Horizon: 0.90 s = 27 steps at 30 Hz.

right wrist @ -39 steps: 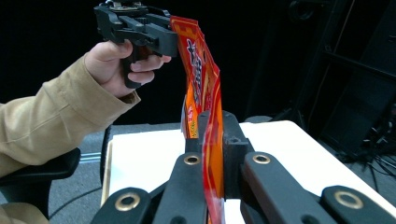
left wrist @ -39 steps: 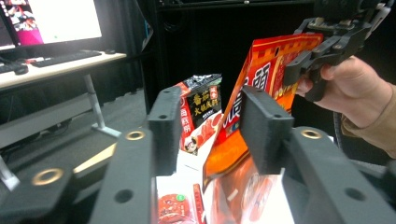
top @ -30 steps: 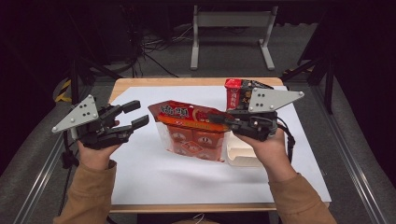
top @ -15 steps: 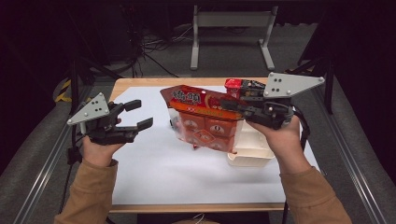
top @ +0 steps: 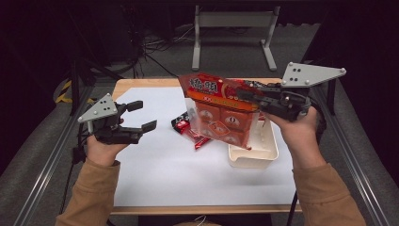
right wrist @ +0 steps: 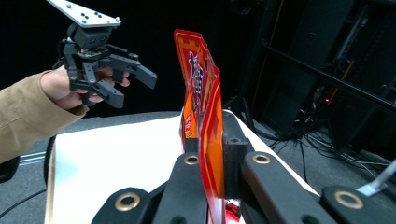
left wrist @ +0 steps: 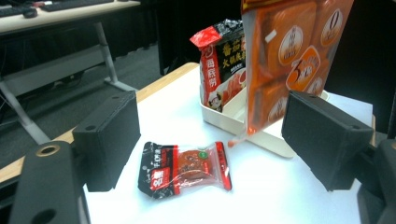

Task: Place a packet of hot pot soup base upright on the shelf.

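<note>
A large orange snack bag [top: 219,110] hangs in the air over the white tray [top: 256,157]. My right gripper [top: 243,94] is shut on the bag's top edge, and its black jaws pinch the bag's edge [right wrist: 208,116] in the right gripper view. A small red-and-black packet [top: 188,129] lies flat on the white mat, also close ahead of the jaws as the packet [left wrist: 184,170] in the left gripper view. My left gripper [top: 143,115] hovers left of it; its jaws have just been opening, with nothing between them. It shows as the left gripper [right wrist: 128,84] in the right gripper view.
A black-and-red pouch [left wrist: 219,65] stands upright in the tray [left wrist: 261,135], behind the hanging bag [left wrist: 289,56]. The white mat [top: 188,179] covers the wooden table [top: 127,84]. Metal rails run along both sides, and a metal stand [top: 233,21] sits beyond the far edge.
The right gripper has lifted the orange bag up and to the right, off the mat. The small packet now lies uncovered. The left gripper's jaws have spread wider and it has sunk slightly.
</note>
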{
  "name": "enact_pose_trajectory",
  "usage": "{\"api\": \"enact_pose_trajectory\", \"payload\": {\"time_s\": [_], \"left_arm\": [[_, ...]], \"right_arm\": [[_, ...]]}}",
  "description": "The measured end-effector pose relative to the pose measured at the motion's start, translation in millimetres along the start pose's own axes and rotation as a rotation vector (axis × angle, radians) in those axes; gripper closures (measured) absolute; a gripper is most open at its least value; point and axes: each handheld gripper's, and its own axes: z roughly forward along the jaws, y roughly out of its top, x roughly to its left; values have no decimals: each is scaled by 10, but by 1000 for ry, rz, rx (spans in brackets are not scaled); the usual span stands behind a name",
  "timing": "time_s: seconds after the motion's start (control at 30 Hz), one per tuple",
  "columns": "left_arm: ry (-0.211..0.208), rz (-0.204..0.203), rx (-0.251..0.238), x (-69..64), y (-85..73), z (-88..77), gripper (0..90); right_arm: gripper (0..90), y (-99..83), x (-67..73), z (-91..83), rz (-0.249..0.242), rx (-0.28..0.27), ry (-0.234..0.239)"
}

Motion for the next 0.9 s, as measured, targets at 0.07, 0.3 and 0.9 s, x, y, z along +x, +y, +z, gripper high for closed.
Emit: {"api": "enact_pose_trajectory", "payload": {"time_s": [0.07, 0.3, 0.9], "left_arm": [[0, -4, 2, 6, -5, 6, 190], [-5, -23, 27, 46, -34, 43, 183], [-21, -47, 73, 105, -89, 116, 169]], "right_arm": [[894, -4, -12, -14, 1, 0, -6], [894, -34, -118, -120, 11, 6, -52], [894, -207, -383, -291, 61, 19, -141]]}}
